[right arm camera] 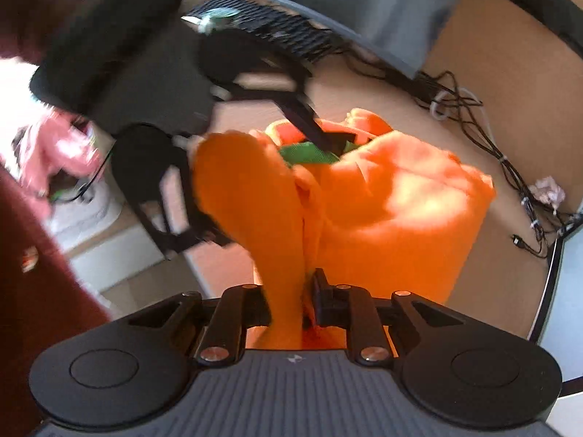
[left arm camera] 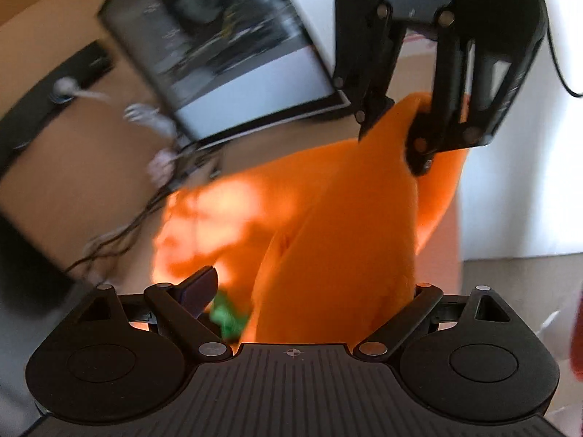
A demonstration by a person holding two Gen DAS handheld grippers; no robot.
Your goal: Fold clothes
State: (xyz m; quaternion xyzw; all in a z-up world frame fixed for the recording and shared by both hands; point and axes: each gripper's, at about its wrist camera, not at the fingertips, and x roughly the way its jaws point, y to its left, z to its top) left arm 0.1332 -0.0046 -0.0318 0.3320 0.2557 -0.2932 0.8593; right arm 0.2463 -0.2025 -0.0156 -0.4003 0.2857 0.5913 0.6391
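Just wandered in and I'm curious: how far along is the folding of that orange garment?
Early to midway. The orange garment is lifted and bunched, not a flat fold. The right claw and left claw each seem to grip it. Left: laying it on the wooden table and finishing folds.

Right gripper (right arm camera: 291,302) jaws clamp orange garment (right arm camera: 382,196).

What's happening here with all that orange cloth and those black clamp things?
A person is folding an orange garment over a desk, using a hand-held gripper in each hand instead of bare fingers. The right gripper is shut on a bunched strip of the fabric. The left gripper has cloth running between its fingers, which stand apart, so its hold is unclear. The garment is lifted and stretched between the two, with a bit of green trim showing. The fold is not yet finished.
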